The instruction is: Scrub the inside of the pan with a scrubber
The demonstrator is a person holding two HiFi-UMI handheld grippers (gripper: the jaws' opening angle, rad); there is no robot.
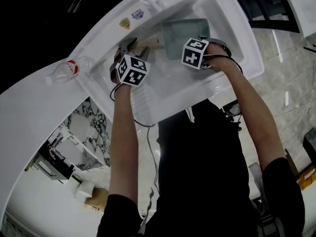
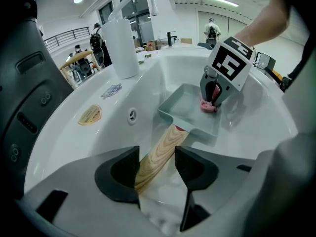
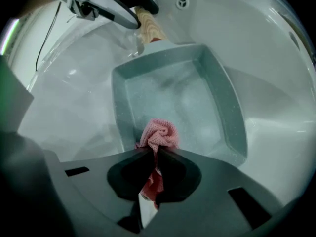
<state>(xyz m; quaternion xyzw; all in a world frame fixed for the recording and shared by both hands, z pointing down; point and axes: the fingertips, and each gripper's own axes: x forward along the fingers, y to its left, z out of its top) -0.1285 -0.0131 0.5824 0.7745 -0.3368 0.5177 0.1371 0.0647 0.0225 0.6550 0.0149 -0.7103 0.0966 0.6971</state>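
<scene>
**A:** Where did the scrubber sit against the pan?

**B:** The right gripper (image 3: 154,154) was clenched on the pink scrubber (image 3: 158,135) and pointed down. The wad was inside the pan (image 3: 182,98), close to its near-left wall. I couldn't tell whether it pressed on the floor. In the right gripper view, the bare floor spread away toward 1 o'clock.

**A:** And the pan's long axis?

**B:** The wooden handle (image 3: 149,26) left the pan at 11 o'clock, so the pan ran from 11 to 5. The left gripper (image 2: 157,154) was closed on that handle, holding the pan in the sink (image 1: 232,43).

**A:** So the next stroke?

**B:** I'd judge it had to run toward 1 o'clock, off the wall and across the floor. The right gripper was already over the pan.
</scene>
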